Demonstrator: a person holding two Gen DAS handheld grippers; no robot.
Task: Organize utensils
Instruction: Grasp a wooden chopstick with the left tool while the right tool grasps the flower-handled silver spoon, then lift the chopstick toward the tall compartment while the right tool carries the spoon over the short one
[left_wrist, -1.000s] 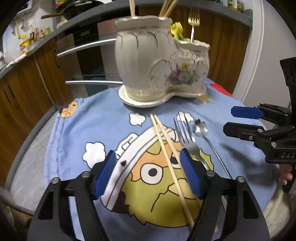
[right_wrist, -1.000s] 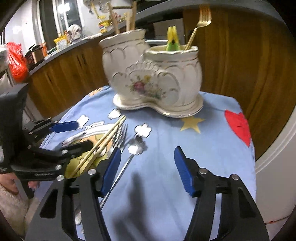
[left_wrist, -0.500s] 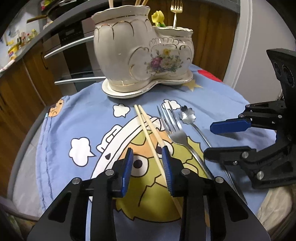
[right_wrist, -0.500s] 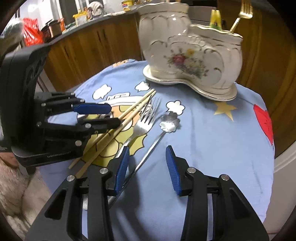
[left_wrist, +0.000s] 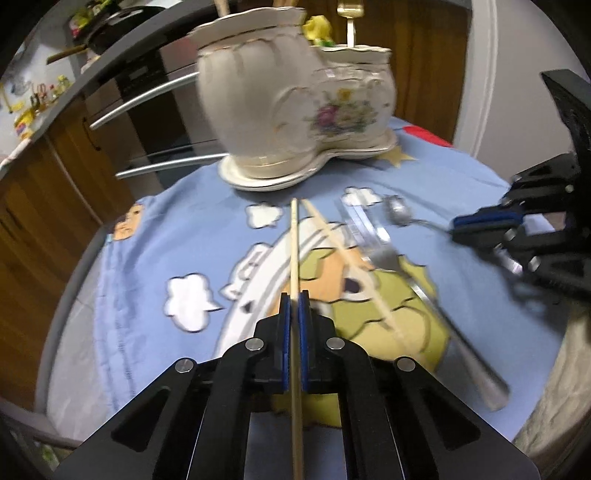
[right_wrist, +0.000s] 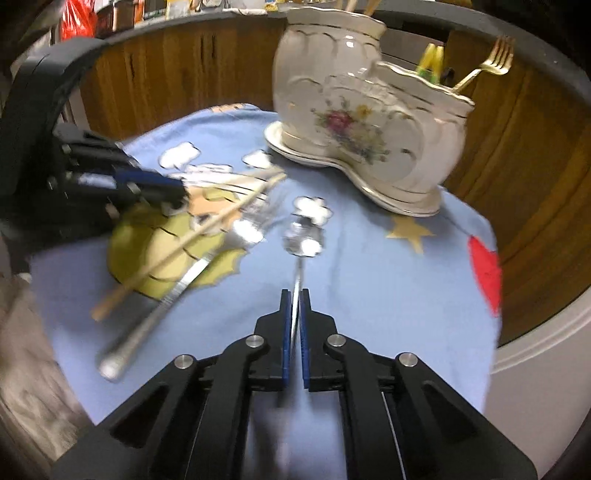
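My left gripper (left_wrist: 294, 299) is shut on one wooden chopstick (left_wrist: 294, 251), which points toward the white floral ceramic holder (left_wrist: 295, 110). The second chopstick (left_wrist: 347, 258) and a silver fork (left_wrist: 384, 254) lie on the blue cartoon cloth (left_wrist: 147, 240). My right gripper (right_wrist: 294, 295) is shut on the handle of a silver flower-shaped spoon (right_wrist: 303, 240). In the right wrist view the holder (right_wrist: 362, 122) stands ahead with a gold fork (right_wrist: 487, 70) in it, and the left gripper (right_wrist: 173, 190) shows at the left.
The holder also contains wooden chopsticks (left_wrist: 221, 5) and a yellow-green item (left_wrist: 317, 27). Wooden cabinets (right_wrist: 166, 81) curve behind the round table. The table edge (right_wrist: 491, 295) drops off at the right. An oven with metal handles (left_wrist: 147, 107) stands behind.
Both grippers have closed from open: the left on one chopstick, the right on the spoon handle. The held chopstick now stands apart from the other one. The spoon has shifted right.
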